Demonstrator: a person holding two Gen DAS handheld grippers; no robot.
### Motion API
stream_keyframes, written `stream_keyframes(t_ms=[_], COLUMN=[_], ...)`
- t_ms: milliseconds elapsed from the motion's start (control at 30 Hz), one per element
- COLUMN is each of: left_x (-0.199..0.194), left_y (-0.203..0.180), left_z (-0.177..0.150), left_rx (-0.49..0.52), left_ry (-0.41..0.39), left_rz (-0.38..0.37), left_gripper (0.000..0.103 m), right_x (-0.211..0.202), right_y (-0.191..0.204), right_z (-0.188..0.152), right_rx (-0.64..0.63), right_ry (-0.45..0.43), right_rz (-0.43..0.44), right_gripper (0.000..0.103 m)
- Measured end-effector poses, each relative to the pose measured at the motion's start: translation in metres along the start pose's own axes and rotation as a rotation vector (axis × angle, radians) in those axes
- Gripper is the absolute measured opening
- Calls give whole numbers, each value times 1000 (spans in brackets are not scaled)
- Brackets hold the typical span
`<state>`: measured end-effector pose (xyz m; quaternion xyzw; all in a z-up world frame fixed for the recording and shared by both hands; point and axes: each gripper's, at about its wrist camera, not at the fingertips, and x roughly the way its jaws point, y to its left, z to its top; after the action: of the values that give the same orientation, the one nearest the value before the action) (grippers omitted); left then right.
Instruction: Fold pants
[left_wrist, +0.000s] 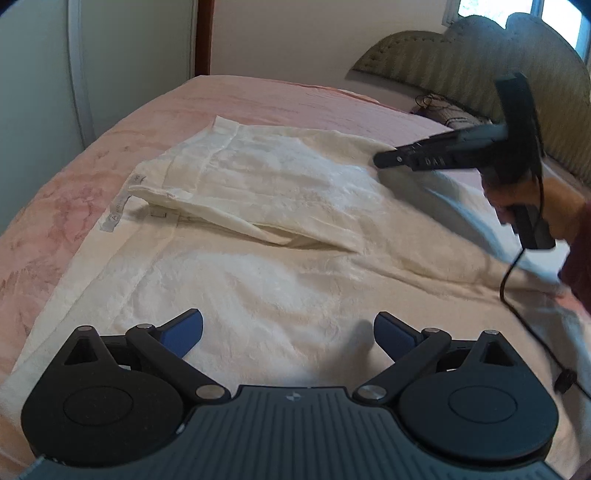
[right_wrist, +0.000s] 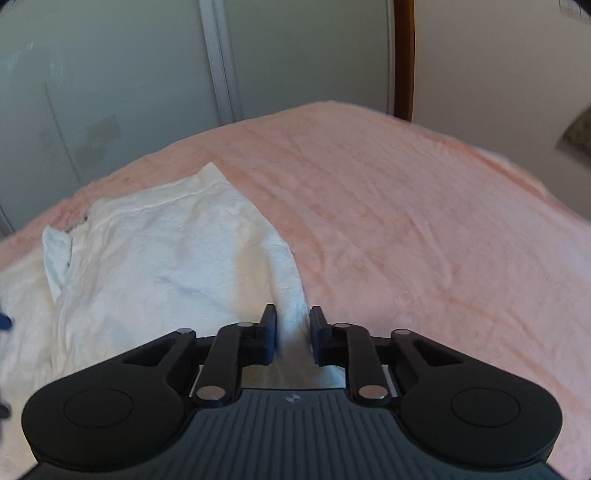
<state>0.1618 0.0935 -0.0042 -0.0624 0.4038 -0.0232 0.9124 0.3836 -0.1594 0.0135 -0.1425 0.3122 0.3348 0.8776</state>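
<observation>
Cream-white pants (left_wrist: 258, 206) lie spread on a pink bed cover (left_wrist: 55, 206), waistband with a label at the left, one half folded over the other. My left gripper (left_wrist: 288, 330) is open and empty just above the near pant leg. My right gripper (left_wrist: 384, 160) shows in the left wrist view at the pants' far right edge, held by a hand. In the right wrist view my right gripper (right_wrist: 292, 330) has its jaws nearly closed with a fold of the white pants (right_wrist: 166, 251) between them.
The pink bed cover (right_wrist: 424, 229) stretches right of the pants. A padded headboard (left_wrist: 480, 66) stands at the far right, with a small dark item beside it. Pale wardrobe doors (right_wrist: 110, 92) stand past the bed. A black cable (left_wrist: 517, 280) hangs from the right gripper.
</observation>
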Motion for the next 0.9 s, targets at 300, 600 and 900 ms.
stream_keyframes(t_ms=[300,600,900], left_x=[-33,1,-3], left_y=[69,102,116], left_z=[16,33,23], left_rx=[-460,-743,-713], left_ry=[-192,-143,-104], left_rz=[-201,-280,-260], left_gripper=[101,97,35], right_x=[-103,-110,-141], right_y=[165,191,190], right_z=[-45,-77,-96], right_rx=[-543,-513,-538], right_ry=[-165,-122,-111], right_rz=[-73,17,-37], right_gripper=[10,10,46])
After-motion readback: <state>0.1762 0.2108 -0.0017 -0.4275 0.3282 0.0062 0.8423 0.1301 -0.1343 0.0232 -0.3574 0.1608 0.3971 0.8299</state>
